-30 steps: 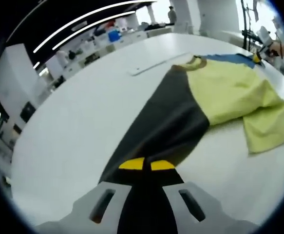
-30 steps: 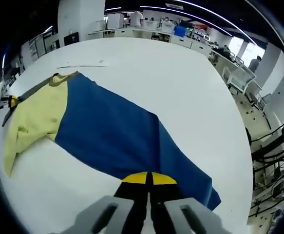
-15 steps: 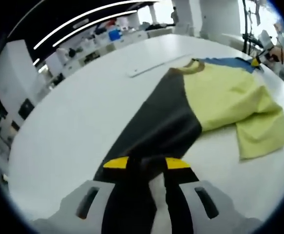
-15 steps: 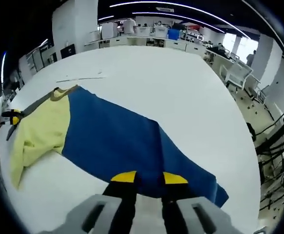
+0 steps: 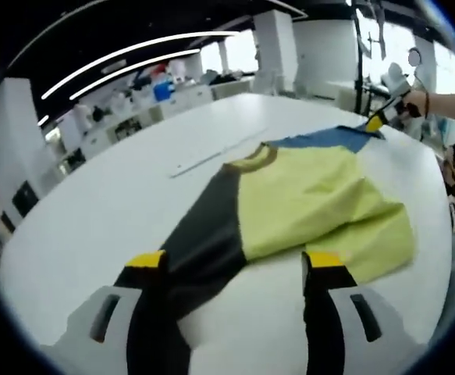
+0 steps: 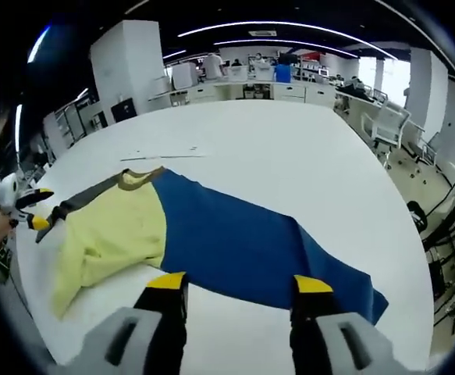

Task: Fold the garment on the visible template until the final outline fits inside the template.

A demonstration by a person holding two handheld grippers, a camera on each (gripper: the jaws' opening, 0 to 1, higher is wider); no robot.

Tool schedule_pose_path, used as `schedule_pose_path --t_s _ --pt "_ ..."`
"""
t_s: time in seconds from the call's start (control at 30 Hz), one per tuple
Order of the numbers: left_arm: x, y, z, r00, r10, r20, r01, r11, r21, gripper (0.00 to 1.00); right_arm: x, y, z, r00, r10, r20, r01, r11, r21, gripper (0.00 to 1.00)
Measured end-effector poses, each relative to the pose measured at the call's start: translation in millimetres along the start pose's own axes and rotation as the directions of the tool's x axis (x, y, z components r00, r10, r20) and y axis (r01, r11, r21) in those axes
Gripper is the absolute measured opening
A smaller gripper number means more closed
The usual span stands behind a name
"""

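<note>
- Left hand-held gripper [image 5: 235, 269], in the left gripper view, stands with its two yellow-tipped jaws spread wide and nothing between them; it hangs just over the near end of the garment.
- One garment [image 5: 305, 199] lies spread on the white bench [image 5: 94, 211]: a yellow-green middle part, one dark sleeve [image 5: 204, 238] running toward the left jaw, and one blue sleeve [image 5: 328, 139] at the far end.
- One thin pale strip [image 5: 215, 154] lies on the bench beyond the collar.
- At the far blue end the other hand-held gripper shows, held in a person's hand [image 5: 414, 101].
- Right hand-held gripper [image 6: 239, 293], in the right gripper view, also has its jaws wide apart and empty, just short of the blue sleeve's [image 6: 250, 246] near edge.
- Here the one garment [image 6: 114, 234] lies flat on the bench [image 6: 289, 148], its dark sleeve [image 6: 83, 205] reaching toward the left hand-held gripper [image 6: 36, 211] at the far left.
</note>
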State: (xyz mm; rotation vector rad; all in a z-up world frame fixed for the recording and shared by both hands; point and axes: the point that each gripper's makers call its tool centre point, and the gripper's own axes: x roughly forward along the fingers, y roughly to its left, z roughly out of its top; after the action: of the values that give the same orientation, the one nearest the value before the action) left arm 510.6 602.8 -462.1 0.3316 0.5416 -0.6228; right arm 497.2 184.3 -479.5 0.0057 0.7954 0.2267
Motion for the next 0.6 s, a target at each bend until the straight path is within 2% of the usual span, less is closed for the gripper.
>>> schedule_pose_path --t_s 0.17,0.23,0.33,0.43,0.5,0.6 --pt "-7 -26.5 9.5 0.998 -0.051 0.026 0.051 0.999 0.005 0.78 -14 24 4.4 0.998 0.057 0.030 -0.056 0.998 -0.028 0.71" --pt "-9 -39.6 15.8 0.994 -0.086 0.064 0.087 0.996 -0.016 0.84 -20 32 4.1 0.996 0.079 0.034 -0.077 0.996 -0.040 0.76" --pt "-12 -54.7 16.1 0.993 -0.111 0.042 0.111 0.994 -0.007 0.88 -31 48 1.8 0.993 0.116 0.038 -0.113 0.991 -0.072 0.85" --pt "-13 -67.9 20.7 0.988 -0.143 0.056 0.145 0.989 -0.027 0.90 -38 57 -0.2 0.989 0.140 0.043 -0.135 0.986 -0.094 0.91" --pt "-13 -77.6 21.8 0.986 -0.160 0.045 0.162 0.986 -0.035 0.89 -46 66 -1.7 0.985 0.164 0.057 -0.158 0.982 -0.107 0.93" --pt "-13 -93.4 23.0 0.984 -0.177 0.033 0.177 0.984 0.003 0.88 -53 73 -4.6 0.981 0.183 0.070 -0.175 0.978 -0.111 0.98"
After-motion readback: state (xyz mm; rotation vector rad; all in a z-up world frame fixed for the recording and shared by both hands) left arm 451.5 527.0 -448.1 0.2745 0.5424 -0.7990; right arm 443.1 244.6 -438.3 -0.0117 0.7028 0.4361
